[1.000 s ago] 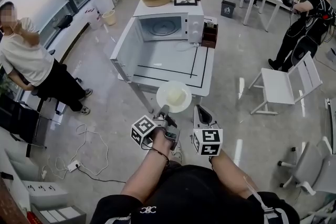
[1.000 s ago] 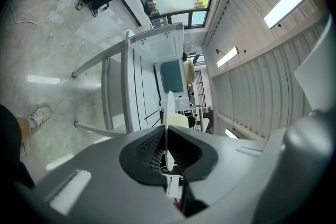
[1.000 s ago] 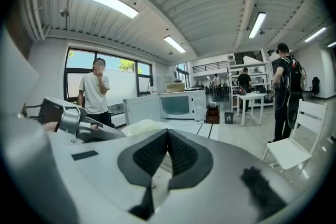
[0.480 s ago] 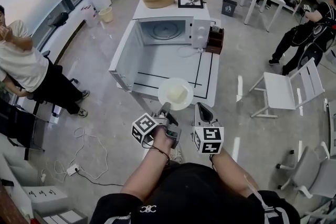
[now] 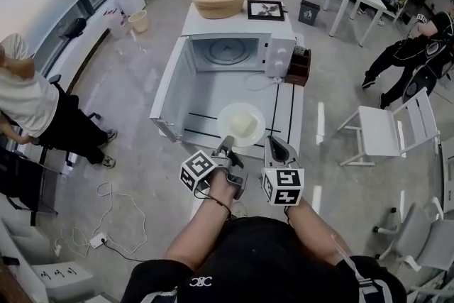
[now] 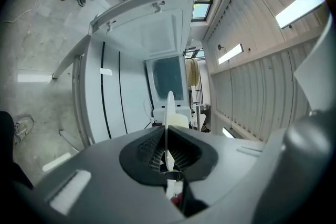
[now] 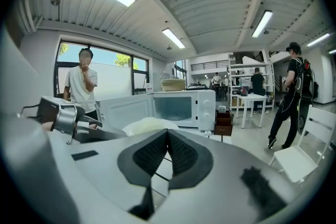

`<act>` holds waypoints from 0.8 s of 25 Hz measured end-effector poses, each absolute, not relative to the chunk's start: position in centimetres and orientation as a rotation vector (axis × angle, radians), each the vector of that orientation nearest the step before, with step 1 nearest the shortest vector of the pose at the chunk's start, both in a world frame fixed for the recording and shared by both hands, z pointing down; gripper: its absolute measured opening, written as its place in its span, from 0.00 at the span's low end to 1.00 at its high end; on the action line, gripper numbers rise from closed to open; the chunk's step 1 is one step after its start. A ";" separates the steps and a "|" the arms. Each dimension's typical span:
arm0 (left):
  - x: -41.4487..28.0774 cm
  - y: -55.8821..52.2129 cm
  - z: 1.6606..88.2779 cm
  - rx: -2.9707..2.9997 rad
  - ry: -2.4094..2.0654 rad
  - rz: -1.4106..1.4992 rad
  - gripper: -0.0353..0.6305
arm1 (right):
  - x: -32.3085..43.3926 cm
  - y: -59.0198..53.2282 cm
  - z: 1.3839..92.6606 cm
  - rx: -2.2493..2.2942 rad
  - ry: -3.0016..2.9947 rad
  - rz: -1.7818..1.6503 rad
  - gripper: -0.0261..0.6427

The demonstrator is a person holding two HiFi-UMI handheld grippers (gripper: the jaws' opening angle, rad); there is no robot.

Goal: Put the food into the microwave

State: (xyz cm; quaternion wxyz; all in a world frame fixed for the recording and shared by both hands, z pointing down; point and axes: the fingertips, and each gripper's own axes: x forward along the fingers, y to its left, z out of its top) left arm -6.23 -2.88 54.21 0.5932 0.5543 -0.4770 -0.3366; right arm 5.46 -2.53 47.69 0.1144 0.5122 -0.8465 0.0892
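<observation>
Nearing the open microwave (image 5: 237, 53): plate (image 5: 225, 128) of food (image 5: 242, 123) now over the worktop (image 5: 206, 99) edge. Left gripper (image 5: 225, 146) jaws clamp its rim; right gripper (image 5: 276, 143) jaws closed, empty.

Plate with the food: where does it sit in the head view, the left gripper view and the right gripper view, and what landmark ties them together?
Head view: plate near the centre, pale food on it.
Left gripper view: plate edge-on, a thin upright sliver at centre, clamped in the jaws.
Right gripper view: plate just left of centre, low.
Shared landmark: the open microwave beyond it.
</observation>
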 end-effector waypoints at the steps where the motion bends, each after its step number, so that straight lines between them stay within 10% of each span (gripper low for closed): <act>1: -6.5 -3.6 54.2 1.294 -1.104 -0.781 0.08 | 5.1 -3.1 47.7 1.506 -2.478 0.258 0.05; 20: -8.3 -8.5 55.6 1.287 -1.044 -0.724 0.08 | 2.3 -7.3 48.8 1.550 -2.408 0.271 0.05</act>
